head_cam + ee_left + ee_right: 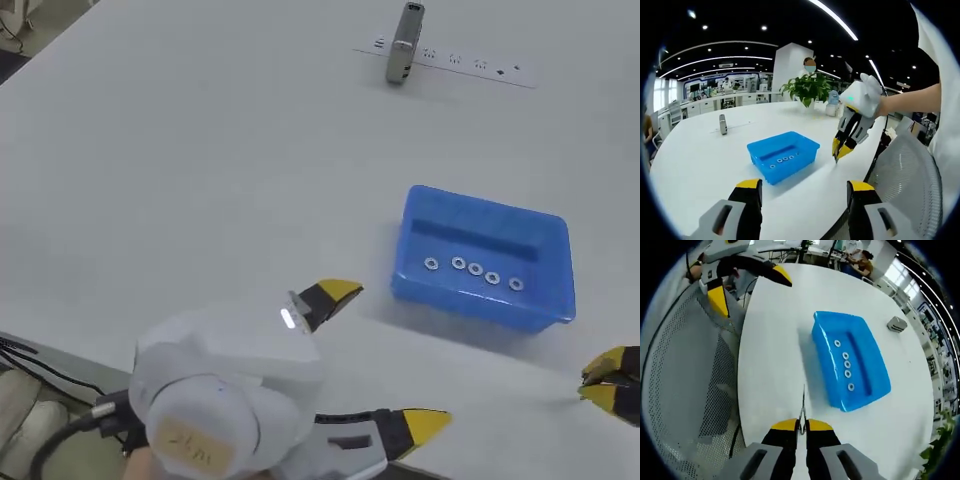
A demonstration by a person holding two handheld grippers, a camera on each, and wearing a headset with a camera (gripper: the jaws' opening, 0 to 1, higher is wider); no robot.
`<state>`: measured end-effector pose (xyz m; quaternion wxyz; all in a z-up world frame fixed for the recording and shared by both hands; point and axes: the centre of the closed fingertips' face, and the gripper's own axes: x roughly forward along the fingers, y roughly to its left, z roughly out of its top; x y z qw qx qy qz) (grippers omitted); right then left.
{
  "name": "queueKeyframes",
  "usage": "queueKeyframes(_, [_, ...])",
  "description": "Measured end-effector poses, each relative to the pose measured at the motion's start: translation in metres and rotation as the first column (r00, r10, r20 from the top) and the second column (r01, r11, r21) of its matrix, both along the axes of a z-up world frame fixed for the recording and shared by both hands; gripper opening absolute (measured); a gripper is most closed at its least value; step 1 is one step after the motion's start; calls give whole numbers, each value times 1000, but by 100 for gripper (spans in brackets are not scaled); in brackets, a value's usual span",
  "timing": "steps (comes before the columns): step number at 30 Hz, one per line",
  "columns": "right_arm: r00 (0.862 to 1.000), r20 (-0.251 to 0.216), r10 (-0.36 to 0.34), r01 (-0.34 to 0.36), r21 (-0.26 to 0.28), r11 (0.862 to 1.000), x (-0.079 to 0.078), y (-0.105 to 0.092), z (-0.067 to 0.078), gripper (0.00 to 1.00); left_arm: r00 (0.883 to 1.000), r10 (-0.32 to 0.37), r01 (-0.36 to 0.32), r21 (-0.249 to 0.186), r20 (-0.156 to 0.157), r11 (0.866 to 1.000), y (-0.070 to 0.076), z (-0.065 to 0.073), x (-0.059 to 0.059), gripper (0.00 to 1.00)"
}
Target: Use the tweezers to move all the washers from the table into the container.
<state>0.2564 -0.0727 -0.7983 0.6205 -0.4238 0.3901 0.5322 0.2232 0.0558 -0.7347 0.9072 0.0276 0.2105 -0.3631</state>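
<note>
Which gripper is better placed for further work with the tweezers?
Right. The right gripper is shut on the tweezers, and their tips are over the table beside the blue container. The left gripper is open and holds nothing.

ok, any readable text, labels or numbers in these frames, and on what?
No text reads cleanly.
Yellow sticker on the body of the left gripper: handwritten marks, too blurred to read.
Power strip far across the table: printed marks, too small to read.
</note>
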Motion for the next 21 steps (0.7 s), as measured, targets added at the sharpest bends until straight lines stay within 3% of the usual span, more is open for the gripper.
queueKeyframes(2, [1000,-26,10,-7,98,995,-3,25,-2,2,1000,-2,2,5,0,1000,0,-1,0,69])
queueKeyframes(4, [997,-66,32,-18,205,979,-10,50,-5,2,1000,0,0,4,-1,1000,0,-1,0,69])
queueKeyframes(5, [996,-63,68,-49,263,963,-13,64,-5,2,1000,3,-3,4,-2,1000,1,-1,0,69])
queueKeyframes(7, [990,-70,118,-90,325,941,-20,79,-7,2,1000,3,-3,5,-2,1000,1,-1,0,69])
queueKeyframes(10, [987,-41,157,-136,316,939,-18,82,-17,2,1000,1,-1,8,-2,1000,1,-1,0,69])
queueKeyframes(12, [979,-18,204,-185,346,920,-20,87,-18,2,1000,-1,1,8,-2,1000,0,-1,0,69])
queueKeyframes(16, [976,-21,215,-190,390,901,-20,87,-20,2,1000,-1,1,12,-3,1000,0,-2,0,69])
queueKeyframes(21, [980,-25,200,-173,397,901,-19,82,-25,2,1000,2,-2,8,-1,1000,1,-1,0,70])
